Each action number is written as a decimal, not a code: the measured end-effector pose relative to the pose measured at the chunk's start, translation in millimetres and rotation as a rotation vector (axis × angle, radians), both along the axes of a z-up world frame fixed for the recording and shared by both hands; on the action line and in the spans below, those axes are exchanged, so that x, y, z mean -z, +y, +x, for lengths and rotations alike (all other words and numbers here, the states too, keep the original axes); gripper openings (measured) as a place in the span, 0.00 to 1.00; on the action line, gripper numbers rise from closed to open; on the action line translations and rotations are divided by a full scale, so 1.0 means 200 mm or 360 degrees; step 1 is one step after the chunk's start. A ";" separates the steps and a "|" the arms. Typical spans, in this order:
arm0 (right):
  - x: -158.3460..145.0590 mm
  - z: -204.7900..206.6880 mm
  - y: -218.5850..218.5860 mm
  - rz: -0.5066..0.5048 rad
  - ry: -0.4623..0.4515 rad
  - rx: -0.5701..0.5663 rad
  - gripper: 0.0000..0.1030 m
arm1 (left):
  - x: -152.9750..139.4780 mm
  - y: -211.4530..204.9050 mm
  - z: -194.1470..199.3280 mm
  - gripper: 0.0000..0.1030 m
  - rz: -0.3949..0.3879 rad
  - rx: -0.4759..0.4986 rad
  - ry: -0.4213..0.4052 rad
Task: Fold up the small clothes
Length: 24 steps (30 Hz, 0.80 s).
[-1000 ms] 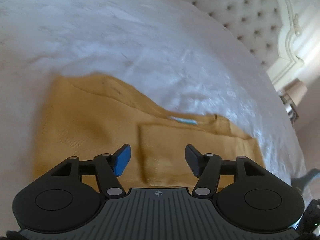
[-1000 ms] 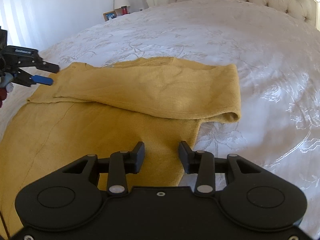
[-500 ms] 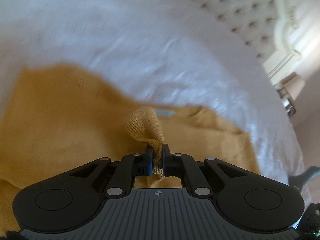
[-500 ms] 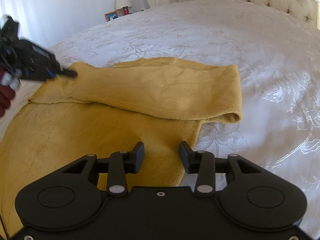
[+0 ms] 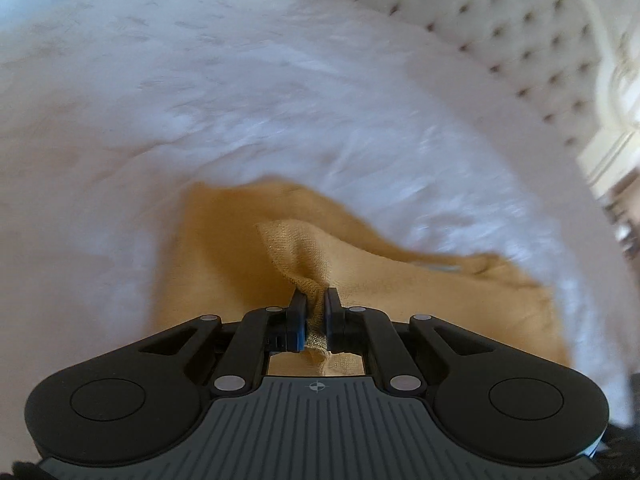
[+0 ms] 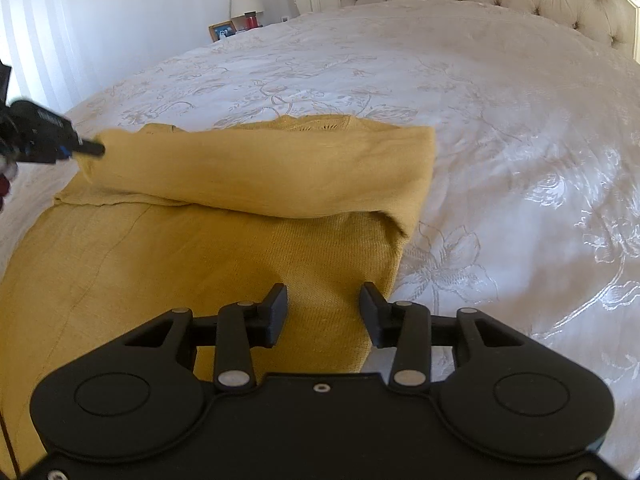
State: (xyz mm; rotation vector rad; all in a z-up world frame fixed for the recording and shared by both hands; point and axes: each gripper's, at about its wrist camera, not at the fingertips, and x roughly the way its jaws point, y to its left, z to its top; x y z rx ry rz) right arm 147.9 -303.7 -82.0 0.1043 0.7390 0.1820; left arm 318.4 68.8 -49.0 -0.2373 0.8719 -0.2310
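Nearest, the right gripper hangs with jaws apart over the near edge of the mustard sweater, holding nothing, so the body could drag. The sweater lies on the bed, toward its left side. Farther off, the left gripper is clamped on a thin bunch of sleeve; such a small bite could slip and spoil the fold.

No text legible — the left tongs' white marking is blurred.

Both wrist views — low, close — share the sweater.
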 end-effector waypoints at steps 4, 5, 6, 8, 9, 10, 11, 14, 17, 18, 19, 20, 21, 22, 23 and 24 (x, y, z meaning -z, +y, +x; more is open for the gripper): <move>0.00 0.00 0.00 0.0002 0.0001 -0.0001 0.49 | 0.04 0.03 0.02 0.10 0.0089 -0.0059 0.0018; 0.00 0.00 0.00 0.0002 0.0001 -0.0002 0.49 | 0.04 0.04 0.03 0.11 0.0094 -0.0061 0.0021; 0.00 0.00 0.00 0.0001 0.0001 -0.0001 0.49 | 0.05 0.05 0.03 0.13 0.0095 -0.0063 0.0015; 0.00 0.00 0.00 0.0001 0.0001 -0.0001 0.50 | 0.03 0.05 0.02 0.24 0.0131 -0.0063 -0.0007; 0.00 0.00 0.00 0.0001 0.0000 -0.0001 0.50 | 0.03 0.05 0.02 0.31 0.0171 -0.0063 -0.0025; 0.00 0.00 0.00 0.0000 0.0000 -0.0001 0.50 | 0.02 0.05 0.02 0.33 0.0215 -0.0065 -0.0043; 0.00 0.00 0.00 -0.0001 -0.0001 -0.0002 0.52 | 0.02 0.05 0.02 0.36 0.0250 -0.0062 -0.0055; 0.00 0.00 0.00 0.0016 -0.0006 -0.0021 0.60 | -0.01 0.05 -0.01 0.45 0.0304 -0.0087 -0.0089; 0.01 0.00 0.03 -0.0009 -0.0018 -0.0044 0.66 | -0.06 0.01 -0.07 0.60 0.0299 -0.0062 -0.0156; 0.01 0.00 0.04 -0.0015 -0.0023 -0.0057 0.69 | -0.07 -0.01 -0.09 0.64 0.0299 -0.0040 -0.0177; 0.01 0.00 0.05 -0.0014 -0.0028 -0.0072 0.75 | -0.08 -0.03 -0.12 0.65 0.0298 -0.0014 -0.0196; 0.02 -0.01 0.06 -0.0012 -0.0031 -0.0090 0.82 | -0.08 -0.06 -0.14 0.66 0.0294 0.0013 -0.0206; 0.02 -0.01 0.07 -0.0010 -0.0034 -0.0111 0.85 | -0.08 -0.08 -0.17 0.67 0.0287 0.0038 -0.0212; 0.02 -0.01 0.08 -0.0013 -0.0036 -0.0128 0.91 | -0.07 -0.10 -0.20 0.67 0.0277 0.0057 -0.0214; 0.03 -0.01 0.09 -0.0022 -0.0038 -0.0142 0.94 | -0.06 -0.12 -0.23 0.67 0.0271 0.0067 -0.0214; 0.03 -0.01 0.10 -0.0038 -0.0040 -0.0154 0.95 | -0.04 -0.14 -0.28 0.67 0.0266 0.0073 -0.0213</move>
